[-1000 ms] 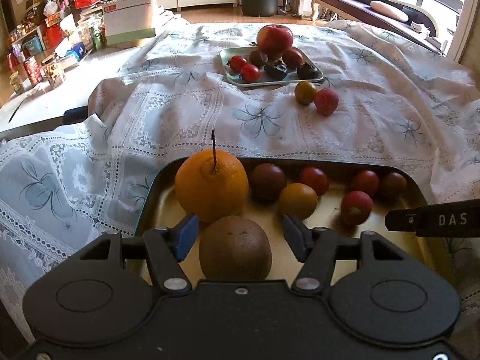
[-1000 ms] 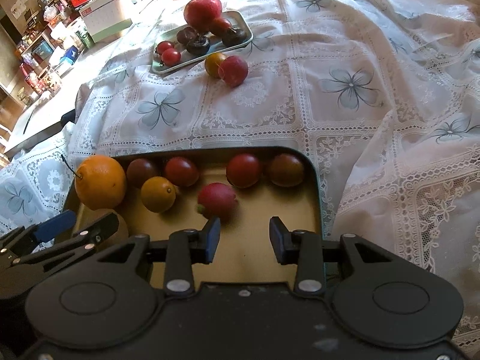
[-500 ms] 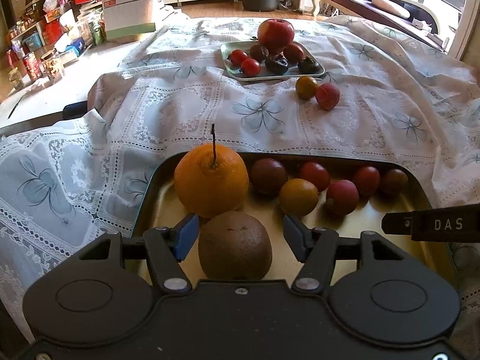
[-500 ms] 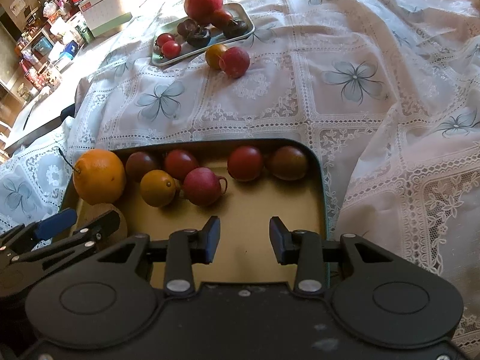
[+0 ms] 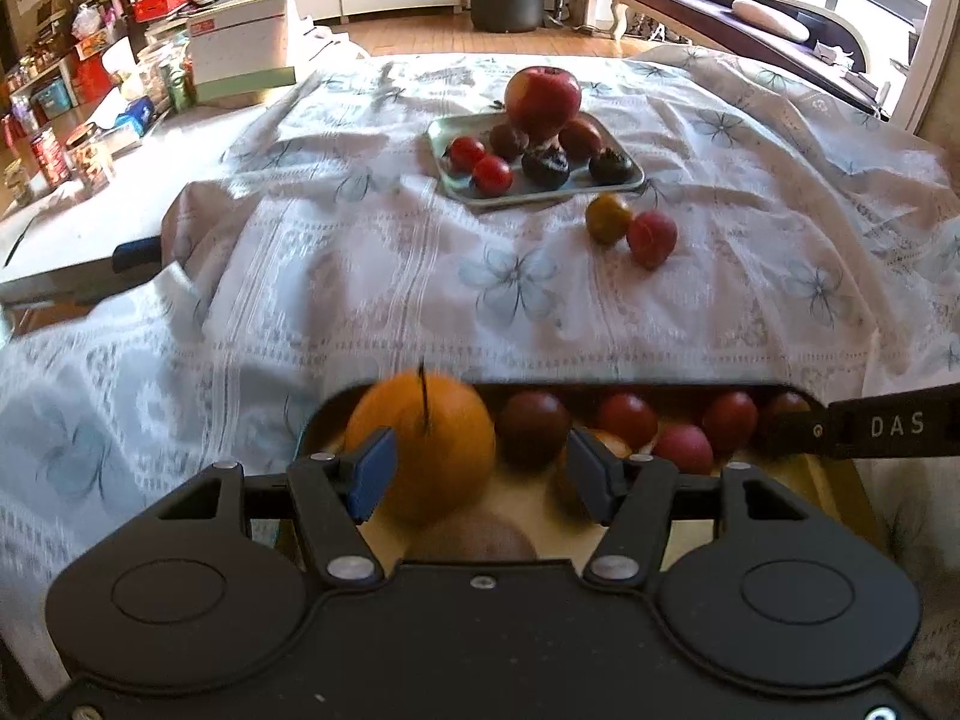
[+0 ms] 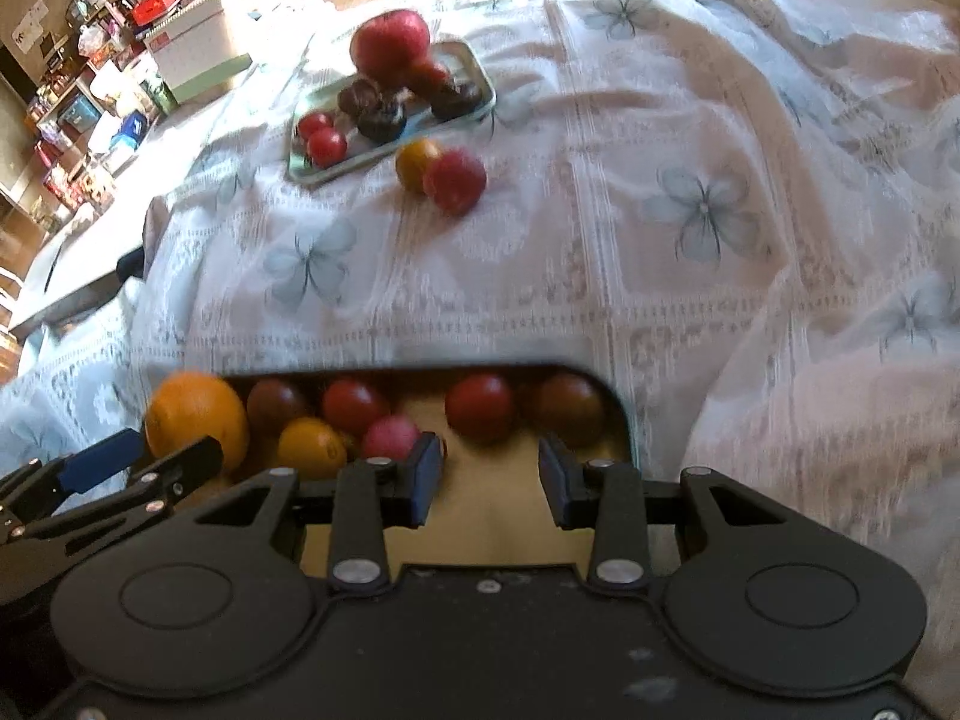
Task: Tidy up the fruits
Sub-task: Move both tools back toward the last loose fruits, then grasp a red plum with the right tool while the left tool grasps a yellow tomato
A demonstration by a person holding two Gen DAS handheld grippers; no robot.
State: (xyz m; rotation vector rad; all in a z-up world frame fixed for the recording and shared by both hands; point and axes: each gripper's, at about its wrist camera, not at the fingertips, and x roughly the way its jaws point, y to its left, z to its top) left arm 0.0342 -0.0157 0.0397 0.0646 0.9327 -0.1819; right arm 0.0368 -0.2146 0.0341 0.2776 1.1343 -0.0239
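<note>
- The lace tablecloth (image 5: 372, 276) spreads ahead of both my tongs, covering the whole table.
- The dark near tray (image 6: 621, 420) sits right under both tools; its bare floor fills the gap of my right gripper (image 6: 489, 483), whose jaws are spread with nothing between them.
- My left gripper (image 5: 480, 477) is spread too, holding nothing; in the right view it shows at the left edge (blue pad visible).
- The small far tray (image 5: 630, 186) lies well ahead, carrying a big red apple (image 5: 543, 97) and small dark and red fruits.
- The orange (image 5: 429, 444) sits in the near tray just ahead of my left gripper's left finger, partly inside the gap.
- A brown kiwi (image 5: 474, 540) lies low between the left jaws, mostly hidden.
- Small red and dark fruits line the near tray's far wall.
- Two loose fruits, a yellow one (image 5: 608, 217) and a red one (image 5: 651, 238), touch on the cloth just beside the far tray.
</note>
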